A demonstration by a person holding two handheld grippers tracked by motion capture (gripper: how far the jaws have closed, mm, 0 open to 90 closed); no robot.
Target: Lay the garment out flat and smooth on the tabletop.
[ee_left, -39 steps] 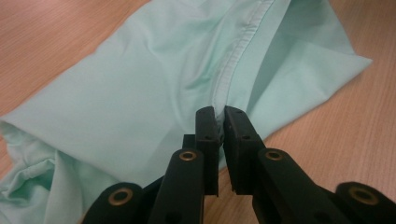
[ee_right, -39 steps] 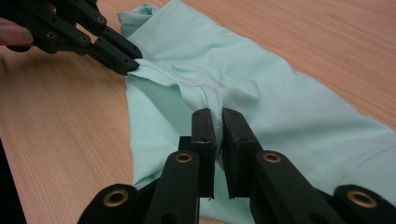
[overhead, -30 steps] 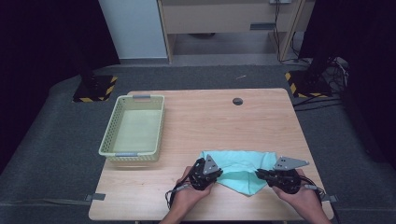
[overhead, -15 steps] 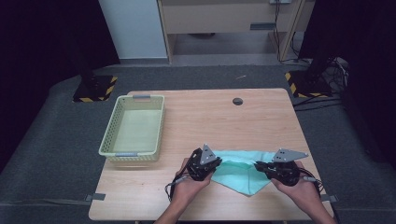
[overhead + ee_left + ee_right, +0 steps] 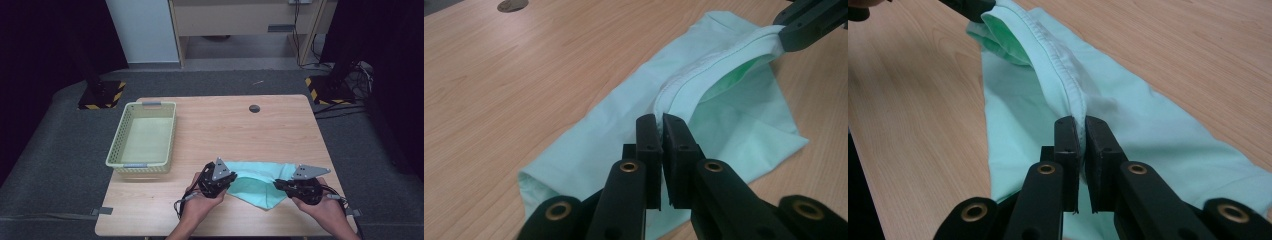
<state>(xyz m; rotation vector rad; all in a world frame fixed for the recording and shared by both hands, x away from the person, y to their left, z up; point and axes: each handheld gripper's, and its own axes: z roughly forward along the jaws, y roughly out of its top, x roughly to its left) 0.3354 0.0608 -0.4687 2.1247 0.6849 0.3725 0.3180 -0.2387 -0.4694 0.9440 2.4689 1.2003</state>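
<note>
Wooden table (image 5: 225,130), mint-green garment (image 5: 257,182) held at its near edge.

Most of the scene is taken up by the table; a pale green basket (image 5: 144,135) is set at its left side, well apart from the garment, and a small dark disc (image 5: 255,108) is seen near the far edge. The garment is spread on the near right part of the tabletop, between the two hands. Its stitched hem (image 5: 704,75) is raised off the wood and stretched from one tool to the other. The left gripper (image 5: 661,125) is clamped on one end of the hem, jaws pressed together. The right gripper (image 5: 1082,127) is closed likewise on the other end.
</note>
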